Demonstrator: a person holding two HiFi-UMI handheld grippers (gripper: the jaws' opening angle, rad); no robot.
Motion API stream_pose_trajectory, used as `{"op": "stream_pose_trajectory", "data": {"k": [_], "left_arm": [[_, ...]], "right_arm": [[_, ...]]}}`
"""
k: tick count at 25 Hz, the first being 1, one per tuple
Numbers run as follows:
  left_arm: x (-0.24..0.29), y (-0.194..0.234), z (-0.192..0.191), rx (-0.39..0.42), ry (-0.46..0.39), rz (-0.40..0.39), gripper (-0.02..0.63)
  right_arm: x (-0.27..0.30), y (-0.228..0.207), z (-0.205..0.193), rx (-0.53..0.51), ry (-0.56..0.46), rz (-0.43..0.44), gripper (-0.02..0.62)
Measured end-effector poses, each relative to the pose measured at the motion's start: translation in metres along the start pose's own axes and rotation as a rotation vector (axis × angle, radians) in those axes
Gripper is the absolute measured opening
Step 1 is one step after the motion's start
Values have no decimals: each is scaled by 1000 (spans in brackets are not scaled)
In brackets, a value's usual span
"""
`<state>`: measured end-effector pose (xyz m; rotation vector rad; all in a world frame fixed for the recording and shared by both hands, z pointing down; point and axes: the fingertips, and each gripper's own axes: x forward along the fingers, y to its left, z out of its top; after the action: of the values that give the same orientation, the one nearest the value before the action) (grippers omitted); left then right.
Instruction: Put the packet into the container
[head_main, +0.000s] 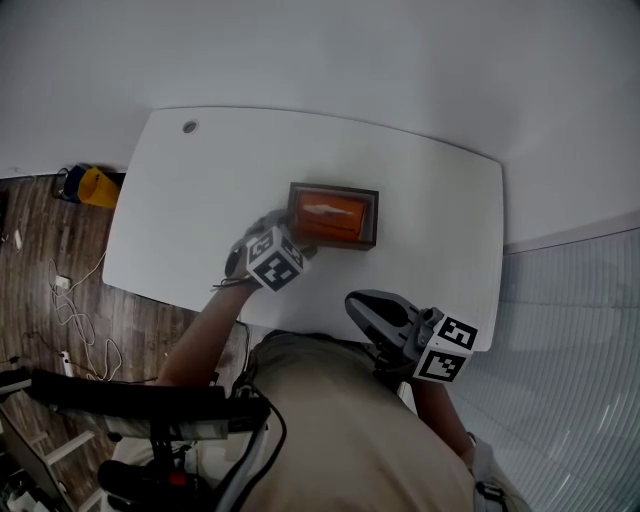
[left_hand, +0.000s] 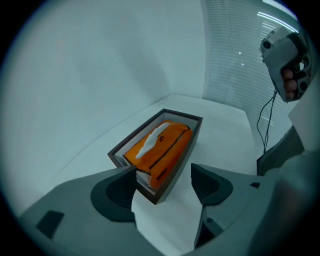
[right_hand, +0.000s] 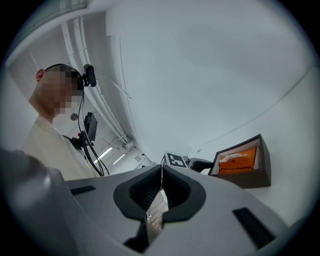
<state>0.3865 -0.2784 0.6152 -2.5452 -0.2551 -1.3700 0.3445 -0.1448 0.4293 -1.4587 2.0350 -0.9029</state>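
Grey left claw (left_hand: 163, 172) and right claw (right_hand: 161, 169) bear black-and-white marker cubes (head_main: 275, 258); the person wears a beige shirt (head_main: 340, 420).

Glossy orange packet (head_main: 327, 217) (plastic-looking) in matt dark container (head_main: 372, 215); smooth white table (head_main: 200, 220).

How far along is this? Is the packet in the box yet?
Looks done: the orange packet lies inside the dark container. In hand: nothing; the left claw stands open and empty at its end, and the right claw is shut, well away. Nothing seems left.

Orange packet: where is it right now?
It lies inside the dark container near the table's middle in the head view, just ahead of the open left gripper.
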Motion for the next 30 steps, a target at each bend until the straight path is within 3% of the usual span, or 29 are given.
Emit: {"op": "stream_pose_trajectory", "data": {"k": [8,12,17,22,27,30], "left_arm": [[4,17,6,-22,-57,68,337],[0,13,8,-48,-93,31,339],[-29,9,21,-87,-214,-20,337],[-72,7,53,-239,-492,-172,334],[-131,12,65,-329,-730,-275,217],[-162,12,66,-327,-825,-273,53]], "right_arm": [[-2,0,-1,13,-4,-16,17],[-1,1,-5,-25,9,-18,17],[-2,-17,8,-219,65,-75,17],[10,-30,15,-468,171,-152,17],[41,-6,9,-539,175,-125,17],[49,3,9,-505,136,-112,17]]}}
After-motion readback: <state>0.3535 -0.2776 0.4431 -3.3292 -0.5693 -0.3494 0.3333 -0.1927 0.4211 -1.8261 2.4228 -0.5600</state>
